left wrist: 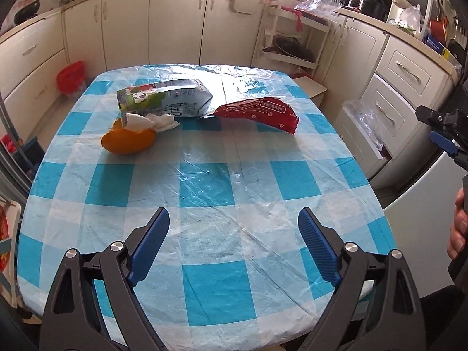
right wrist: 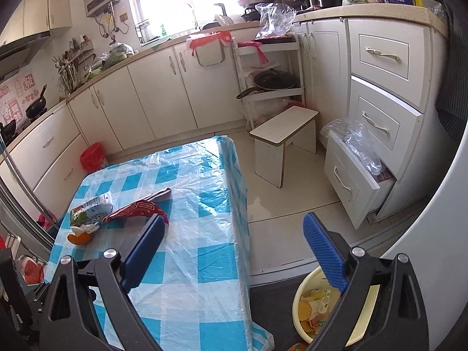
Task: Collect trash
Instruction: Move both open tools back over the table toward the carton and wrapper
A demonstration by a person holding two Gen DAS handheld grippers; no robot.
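On the blue-checked table lie a milk carton on its side, a crumpled white tissue, an orange peel and a red snack wrapper. The same items show in the right wrist view: carton, wrapper, peel. My left gripper is open and empty above the table's near edge. My right gripper is open and empty, off the table's right side, above a yellow bin holding several scraps. The right gripper also shows in the left wrist view.
White kitchen cabinets ring the room. A white stool stands on the floor beyond the table. An open drawer with clear plastic juts out at right. A red bin sits by the far cabinets.
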